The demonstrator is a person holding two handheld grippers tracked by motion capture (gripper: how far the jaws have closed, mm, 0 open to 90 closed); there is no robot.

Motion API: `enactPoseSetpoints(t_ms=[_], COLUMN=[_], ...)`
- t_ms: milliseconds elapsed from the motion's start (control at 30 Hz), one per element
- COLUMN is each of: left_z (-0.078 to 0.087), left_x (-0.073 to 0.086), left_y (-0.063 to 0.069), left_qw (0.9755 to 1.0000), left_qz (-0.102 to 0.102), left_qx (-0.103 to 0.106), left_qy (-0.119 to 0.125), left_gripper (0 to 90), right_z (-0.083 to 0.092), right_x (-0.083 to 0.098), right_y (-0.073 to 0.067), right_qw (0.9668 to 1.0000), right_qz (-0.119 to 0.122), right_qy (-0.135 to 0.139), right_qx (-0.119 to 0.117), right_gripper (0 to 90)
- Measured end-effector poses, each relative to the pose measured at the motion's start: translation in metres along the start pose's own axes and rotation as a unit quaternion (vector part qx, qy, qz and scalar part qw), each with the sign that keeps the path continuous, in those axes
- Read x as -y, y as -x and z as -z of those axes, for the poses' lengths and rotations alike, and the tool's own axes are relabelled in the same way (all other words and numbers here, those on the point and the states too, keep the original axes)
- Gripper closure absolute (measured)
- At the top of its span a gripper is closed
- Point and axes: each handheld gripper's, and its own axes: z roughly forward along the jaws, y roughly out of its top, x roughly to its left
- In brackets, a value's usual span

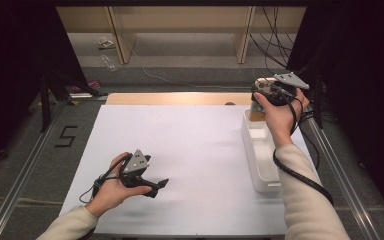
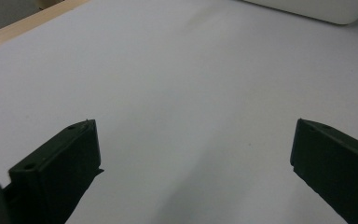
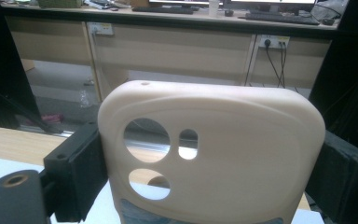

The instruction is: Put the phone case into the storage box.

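Observation:
A cream phone case (image 3: pixel 223 154) with camera cut-outs stands upright between the jaws of my right gripper (image 3: pixel 209 172), which is shut on its two long sides. In the high view the right gripper (image 1: pixel 266 96) holds that phone case (image 1: pixel 263 83) up above the far end of a white tray (image 1: pixel 260 165) at the table's right. My left gripper (image 1: pixel 161 185) rests low over the white table sheet (image 1: pixel 190 150) near the front left. The left gripper (image 2: pixel 193 149) has its jaws wide apart, open, with bare white surface between them.
The long white tray's near wall (image 2: pixel 326 11) lies at the top right of the left gripper view. A wooden table edge (image 1: pixel 175 98) runs along the back. Beyond it are desks, cables (image 1: pixel 275 35) and floor litter. Metal rails (image 1: pixel 25 170) flank the table.

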Motion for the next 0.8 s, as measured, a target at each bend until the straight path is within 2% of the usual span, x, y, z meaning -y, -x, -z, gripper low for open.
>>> enactPoseSetpoints(t_ms=[800], left_z=[0.0], left_x=[0.0], left_y=[0.0], left_qw=[1.0], left_qz=[0.0], left_qx=[0.0], left_qy=[0.0], left_gripper=[1.1], right_z=[-0.011], right_x=[-0.001], right_y=[0.003], right_qw=[0.9999], right_qz=[-0.002], right_qy=[-0.01], right_qx=[0.006], right_gripper=[12.2])
